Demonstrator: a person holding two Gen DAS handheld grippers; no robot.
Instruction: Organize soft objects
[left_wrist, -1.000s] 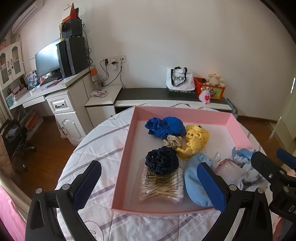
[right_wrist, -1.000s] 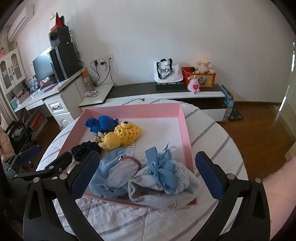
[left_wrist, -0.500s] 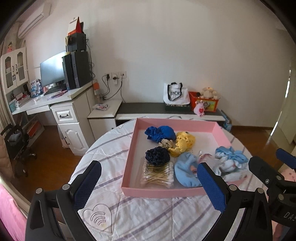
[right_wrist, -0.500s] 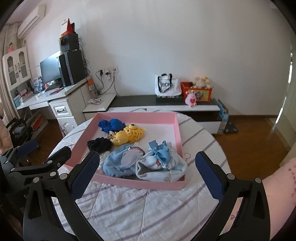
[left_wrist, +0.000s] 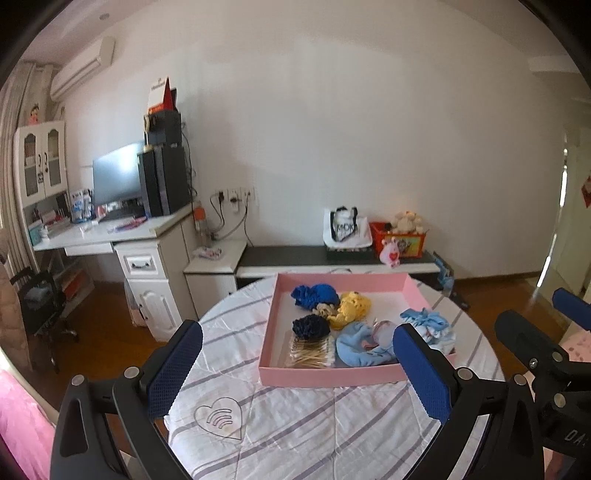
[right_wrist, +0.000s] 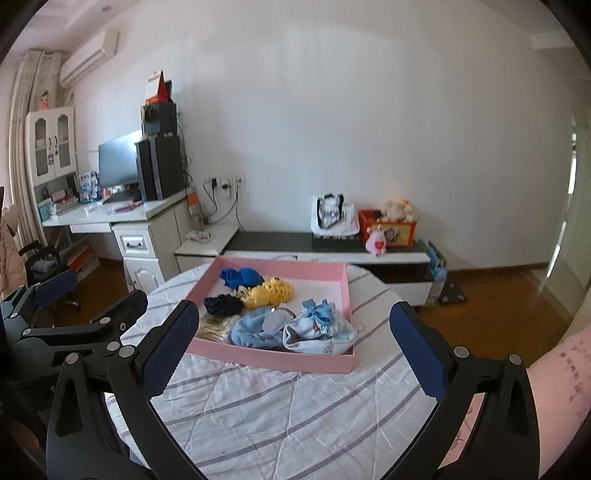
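One pink tray (left_wrist: 325, 377) sits on the round counter (left_wrist: 295, 435) with the striped cloth, and everything soft is already in it. I count one bright blue crochet piece (left_wrist: 314, 294) at the far end, one yellow crochet piece (left_wrist: 351, 305) touching it, one small beige scrunchie (left_wrist: 322, 309) tucked between them, one navy crochet piece (left_wrist: 311, 326), one light blue hat (left_wrist: 356, 349) and one pale bundle with a blue bow (right_wrist: 318, 325) near the front corner. There's also one pack of cotton swabs (left_wrist: 312, 352) just in front of the navy one. The left view shows the swabs clearly, while in the right view they're mostly hidden behind a finger. The right view gives a better look at the bow bundle, plus a pink sleeve (right_wrist: 554, 387) at the edge. Left claw (left_wrist: 295, 373) and right claw (right_wrist: 291, 354) are both spread wide with nothing in them, hanging over the near side of the counter, short of the tray.
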